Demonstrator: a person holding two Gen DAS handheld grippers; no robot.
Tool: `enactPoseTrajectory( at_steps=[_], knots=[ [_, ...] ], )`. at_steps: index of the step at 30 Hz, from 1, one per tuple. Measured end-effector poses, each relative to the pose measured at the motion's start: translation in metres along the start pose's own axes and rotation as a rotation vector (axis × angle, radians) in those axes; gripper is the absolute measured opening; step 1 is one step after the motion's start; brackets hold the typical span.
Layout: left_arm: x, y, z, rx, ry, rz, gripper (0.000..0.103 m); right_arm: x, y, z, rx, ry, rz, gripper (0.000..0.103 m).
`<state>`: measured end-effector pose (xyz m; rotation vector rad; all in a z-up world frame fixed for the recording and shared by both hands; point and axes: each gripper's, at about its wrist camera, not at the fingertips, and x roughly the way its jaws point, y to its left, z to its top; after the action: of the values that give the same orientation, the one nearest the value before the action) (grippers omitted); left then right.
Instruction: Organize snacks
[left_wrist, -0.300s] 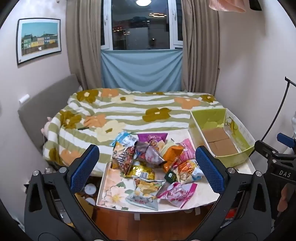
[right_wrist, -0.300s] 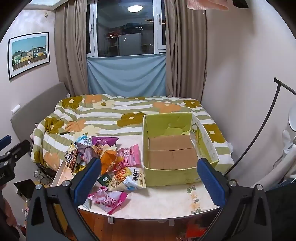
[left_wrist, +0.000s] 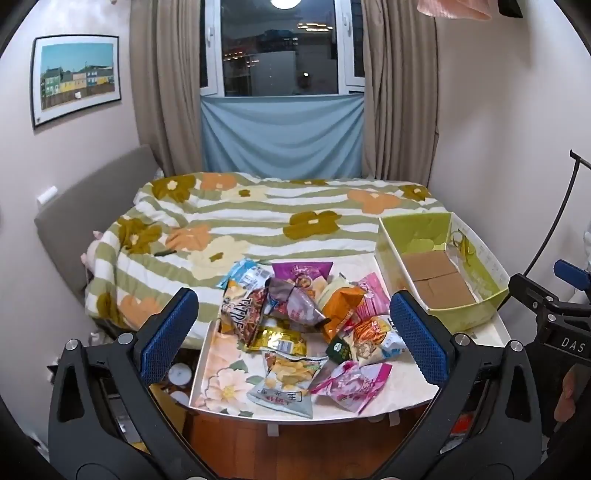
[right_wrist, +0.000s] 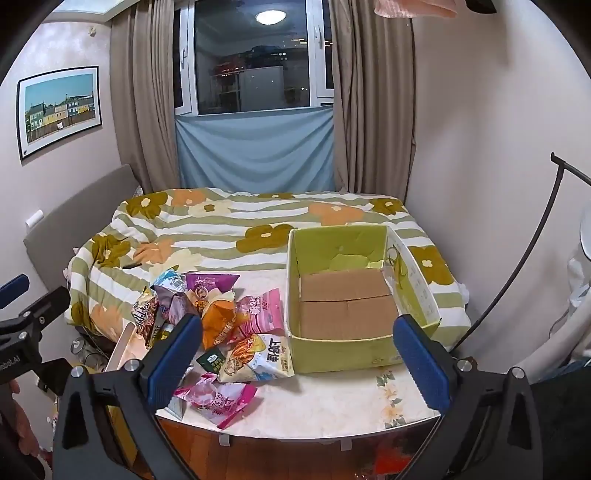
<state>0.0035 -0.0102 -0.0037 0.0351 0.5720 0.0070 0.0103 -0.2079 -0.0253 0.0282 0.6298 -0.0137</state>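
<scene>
A heap of several snack bags (left_wrist: 295, 314) (right_wrist: 207, 314) lies on a small white floral table (left_wrist: 221, 384) (right_wrist: 332, 402). An orange bag (left_wrist: 341, 301) (right_wrist: 219, 321) sits in the middle of the heap, and a pink bag (left_wrist: 351, 380) (right_wrist: 218, 398) lies nearest the front edge. A green cardboard box (left_wrist: 461, 317) (right_wrist: 340, 352) stands empty on the table's right side. My left gripper (left_wrist: 293, 338) hovers open in front of the heap, holding nothing. My right gripper (right_wrist: 297, 354) hovers open before the box's front wall, also holding nothing.
A bed with a flowered green-striped blanket (left_wrist: 258, 221) (right_wrist: 240, 221) lies right behind the table. Walls close in on both sides, and a curtained window (left_wrist: 280, 48) is at the back. A thin black rod (right_wrist: 524, 258) slants at the right. Wooden floor (left_wrist: 295, 450) shows below the table's edge.
</scene>
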Motion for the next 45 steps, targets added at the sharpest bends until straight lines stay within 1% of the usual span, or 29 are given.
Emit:
enactPoseTrajectory(
  at_steps=[21,45],
  knots=[
    [0.0,-0.004,0.001,-0.005,0.008,0.003,0.102,0.001,-0.005,-0.003,0.007,-0.022,-0.001,0.103],
    [-0.002,-0.011,-0.001,0.001,0.008,0.006,0.102,-0.001,-0.008,-0.004,0.003,-0.019,0.0,0.103]
  ],
)
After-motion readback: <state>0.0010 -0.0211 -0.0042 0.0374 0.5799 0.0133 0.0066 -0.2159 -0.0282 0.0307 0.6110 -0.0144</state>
